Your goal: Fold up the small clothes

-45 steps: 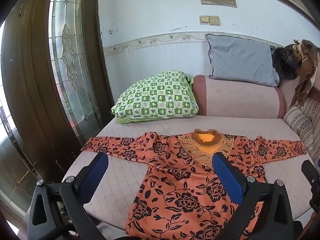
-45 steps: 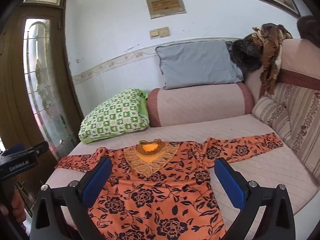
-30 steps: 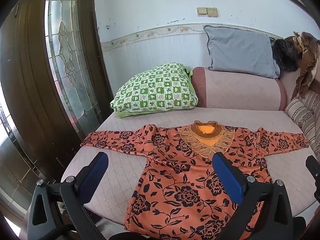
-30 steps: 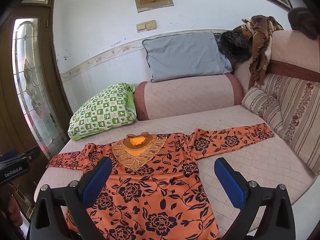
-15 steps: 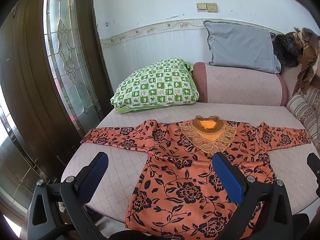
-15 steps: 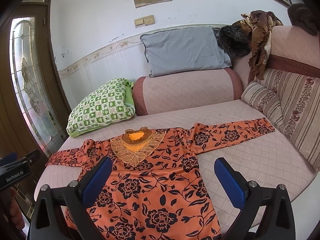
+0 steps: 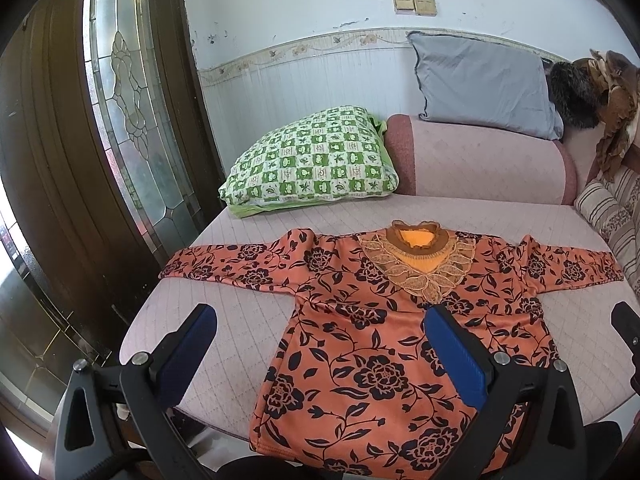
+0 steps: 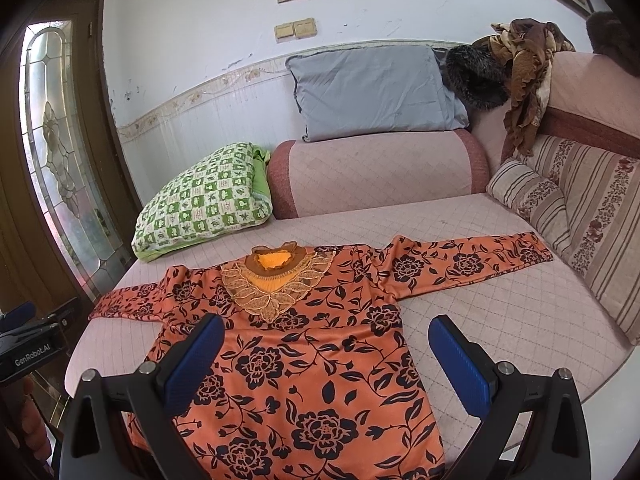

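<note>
We count one top (image 7: pixel 384 344) to fold, spread flat and face up on the sofa (image 7: pixel 248 320), its hem at the sofa's front edge and its collar toward the backrest. Over the last second and a half both views have crept nearer the top and dipped a little, so it fills more of each picture; the cloth itself has not shifted and shows no fold. We read that as an approach under way, with the folding proper not yet begun. The left gripper (image 7: pixel 320 344) hangs over the top's left side, jaws spread wide and holding nothing; the right gripper (image 8: pixel 326 344) hangs over the lower body of the top, jaws likewise apart and empty (neither touches the cloth, as far as we can judge). Two sleeves lie stretched out to either side of the body, so a sleeve seems the likely first fold. Behind the top we count two pillows, one green checked (image 7: pixel 312 168) and one grey (image 8: pixel 372 92), plus a striped cushion (image 8: pixel 532 200) to its right.
</note>
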`<state>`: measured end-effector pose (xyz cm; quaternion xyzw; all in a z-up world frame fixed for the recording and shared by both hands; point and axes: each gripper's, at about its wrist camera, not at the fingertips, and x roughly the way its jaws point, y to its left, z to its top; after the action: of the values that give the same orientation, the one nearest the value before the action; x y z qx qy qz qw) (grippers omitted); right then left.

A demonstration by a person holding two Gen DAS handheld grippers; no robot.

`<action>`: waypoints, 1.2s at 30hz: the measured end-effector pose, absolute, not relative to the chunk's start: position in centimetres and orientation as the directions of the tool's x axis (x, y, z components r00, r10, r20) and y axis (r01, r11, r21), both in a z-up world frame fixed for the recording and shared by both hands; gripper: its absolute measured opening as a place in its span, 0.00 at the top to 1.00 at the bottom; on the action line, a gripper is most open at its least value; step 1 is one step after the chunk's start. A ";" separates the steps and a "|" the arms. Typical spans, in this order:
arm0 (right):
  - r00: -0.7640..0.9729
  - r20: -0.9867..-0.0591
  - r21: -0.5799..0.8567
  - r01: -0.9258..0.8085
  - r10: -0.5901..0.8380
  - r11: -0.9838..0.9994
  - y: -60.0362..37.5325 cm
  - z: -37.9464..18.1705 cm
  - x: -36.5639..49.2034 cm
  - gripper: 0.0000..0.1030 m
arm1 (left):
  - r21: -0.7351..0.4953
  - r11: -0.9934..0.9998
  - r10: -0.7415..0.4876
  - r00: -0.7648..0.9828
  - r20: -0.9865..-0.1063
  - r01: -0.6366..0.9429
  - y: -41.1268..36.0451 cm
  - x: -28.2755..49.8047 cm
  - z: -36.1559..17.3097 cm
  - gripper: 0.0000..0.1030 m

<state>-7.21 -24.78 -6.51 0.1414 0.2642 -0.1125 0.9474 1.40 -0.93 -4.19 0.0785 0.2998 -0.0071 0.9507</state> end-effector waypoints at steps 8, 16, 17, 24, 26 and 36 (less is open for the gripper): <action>0.831 -0.540 0.195 0.281 -0.137 0.940 -24.3 -6.5 -6.9 0.00 | 0.138 0.988 0.025 0.817 -0.576 0.067 -0.8 1.5 -4.4 0.00; 0.828 -0.544 0.190 0.279 -0.136 0.941 -24.0 -6.7 -6.8 0.00 | 0.139 0.988 0.023 0.814 -0.581 0.071 -0.9 1.5 -4.7 0.00; 0.828 -0.545 0.191 0.279 -0.135 0.941 -24.0 -6.7 -6.8 0.00 | 0.140 0.988 0.023 0.814 -0.580 0.072 -0.9 1.5 -4.8 0.00; 0.825 -0.548 0.192 0.281 -0.134 0.940 -24.0 -6.9 -6.7 0.00 | 0.142 0.987 0.024 0.812 -0.583 0.072 -1.0 1.5 -5.0 0.00; 0.824 -0.550 0.191 0.282 -0.135 0.940 -24.0 -6.9 -6.6 0.00 | 0.143 0.987 0.024 0.811 -0.585 0.074 -1.1 1.5 -5.2 0.00; 0.815 -0.563 0.188 0.288 -0.137 0.939 -24.0 -7.2 -6.4 0.00 | 0.146 0.986 0.021 0.806 -0.591 0.081 -1.2 1.6 -5.4 0.00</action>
<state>-6.42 -24.03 -7.21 0.1335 0.2822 -0.1128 0.9433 1.62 -1.18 -5.45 0.0821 0.3110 -0.0159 0.9467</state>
